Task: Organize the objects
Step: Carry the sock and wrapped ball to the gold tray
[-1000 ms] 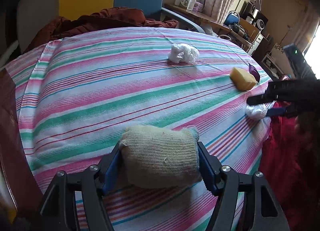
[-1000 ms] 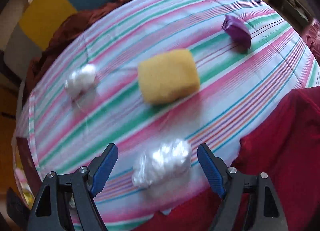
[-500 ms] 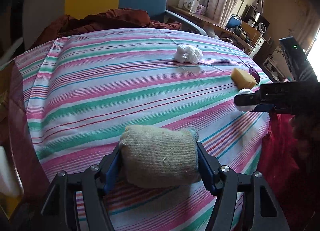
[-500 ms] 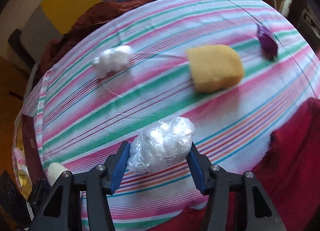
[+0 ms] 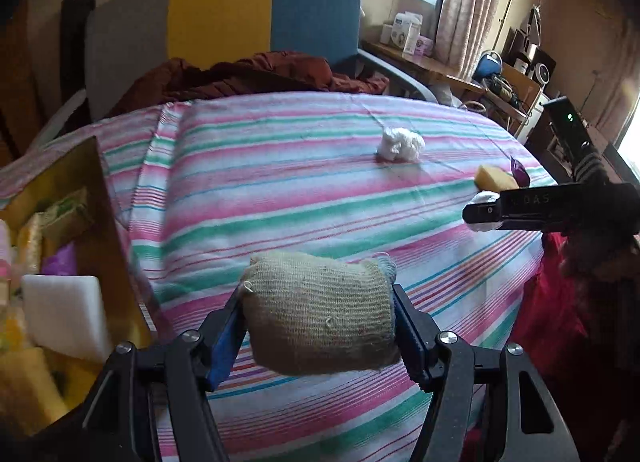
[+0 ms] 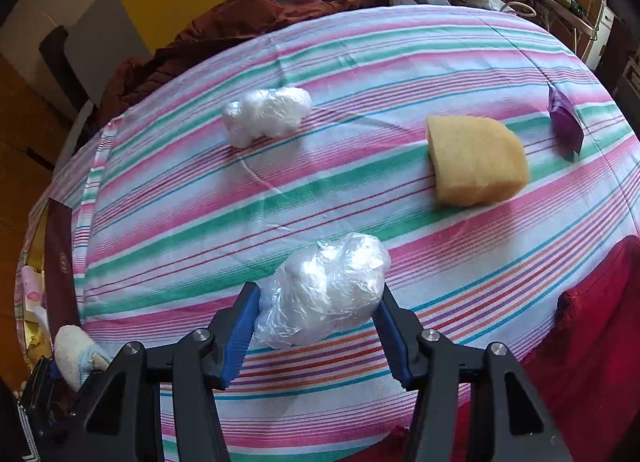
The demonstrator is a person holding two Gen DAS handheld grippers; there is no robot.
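My left gripper [image 5: 318, 326] is shut on a beige knitted pouch [image 5: 320, 314], held above the striped cloth [image 5: 280, 190] near its left edge. My right gripper [image 6: 320, 322] is shut on a crumpled clear plastic bag [image 6: 324, 298], lifted off the cloth; it also shows in the left wrist view [image 5: 486, 214] at the right. On the cloth lie a second white plastic bundle [image 6: 266, 116], a yellow sponge [image 6: 474, 160] and a purple wrapper [image 6: 566, 124].
An open box [image 5: 100, 198] with sponges and a white foam block [image 5: 66, 310] stands at the left of the table. A red cloth [image 6: 580, 322] hangs at the table's right edge. A chair with brown clothing [image 5: 256, 74] stands behind.
My right gripper closed on the plastic bag and lifted it toward the left. My left gripper carried the pouch left, bringing the box into view.
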